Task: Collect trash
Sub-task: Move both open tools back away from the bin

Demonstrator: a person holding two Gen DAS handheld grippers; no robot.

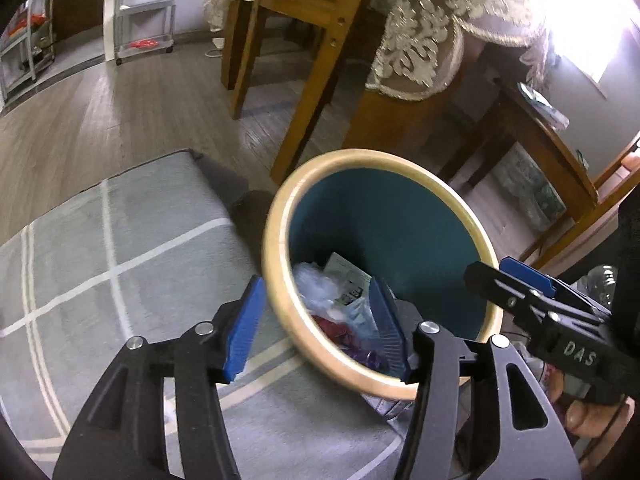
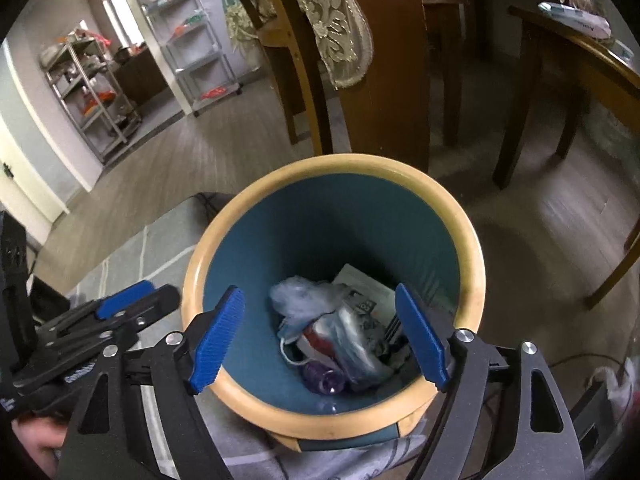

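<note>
A round bin (image 1: 276, 240) (image 2: 474, 248), teal inside with a tan rim, stands on a grey rug. In it lie crumpled clear plastic (image 2: 304, 300) (image 1: 316, 288), a printed paper (image 2: 368, 296) (image 1: 346, 276), a red item (image 2: 318, 340) and a purple piece (image 2: 324, 380). My left gripper (image 1: 316, 330) hangs open over the bin's near left rim, nothing between its blue pads. My right gripper (image 2: 320, 340) is open above the bin's mouth, empty too. Each view also shows the other gripper from the side: the right gripper (image 1: 520, 292) and the left gripper (image 2: 132, 300).
The grey rug (image 1: 120, 260) with white lines lies left of the bin. Wooden chair legs (image 1: 308, 100) and a table draped in lace cloth (image 1: 420, 40) stand just behind. Metal shelves (image 2: 88, 92) are far left. A clear bottle (image 1: 600, 280) sits at the right edge.
</note>
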